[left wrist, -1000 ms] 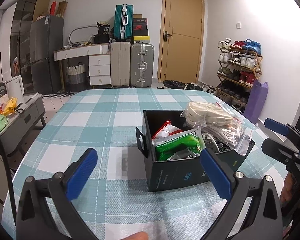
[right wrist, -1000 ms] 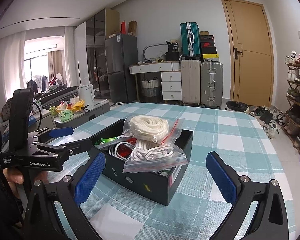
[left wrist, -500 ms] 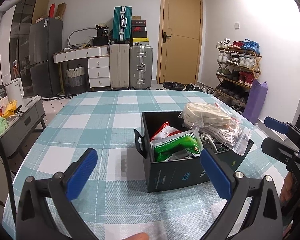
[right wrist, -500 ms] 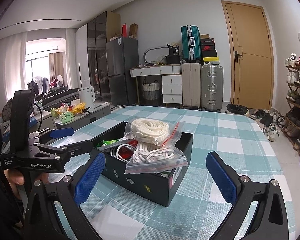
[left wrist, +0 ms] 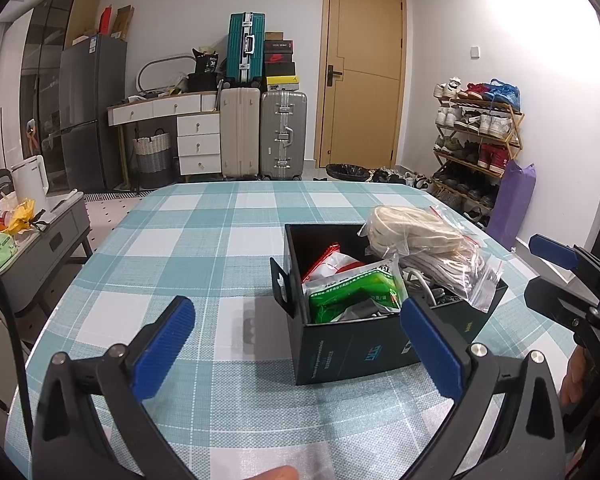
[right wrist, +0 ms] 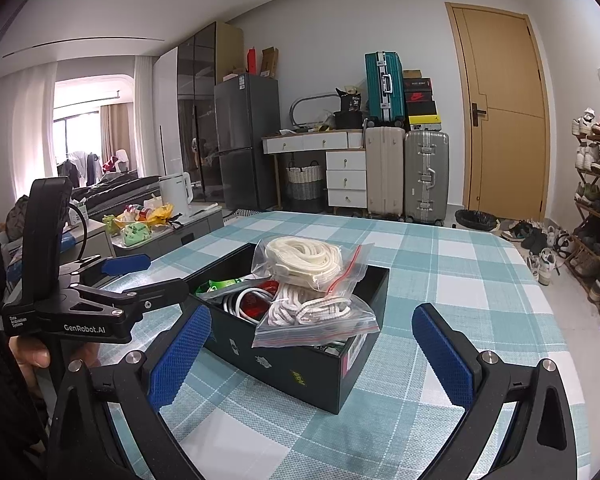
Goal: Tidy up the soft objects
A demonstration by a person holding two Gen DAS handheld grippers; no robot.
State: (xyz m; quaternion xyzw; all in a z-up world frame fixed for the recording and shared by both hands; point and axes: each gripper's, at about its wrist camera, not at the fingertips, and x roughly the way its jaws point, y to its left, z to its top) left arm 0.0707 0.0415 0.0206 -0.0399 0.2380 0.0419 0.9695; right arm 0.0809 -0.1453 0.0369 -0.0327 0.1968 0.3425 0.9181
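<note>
1. Rope bags (right wrist: 312,280) are stacked atop the overfilled black box (right wrist: 300,364), mid table (left wrist: 204,240).
2. Left gripper (left wrist: 300,340) and right gripper (right wrist: 312,348) are held spread, empty.
3. Risk: top bag may be toppled if nudged.

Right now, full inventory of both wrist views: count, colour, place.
Box: 1, black, on the table.
Zip bags of rope: 2, clear with cream and white rope, stacked on top of the box.
Green packet: 1, green-white, inside the box.
Red-edged bag: 1, inside the box.
Tablecloth: 1, teal-white check.
Suitcases: 3, teal, beige, silver, far wall.
Shoe rack: 1, wooden, beside the door.
Left gripper: open, empty.
Right gripper: open, empty.
</note>
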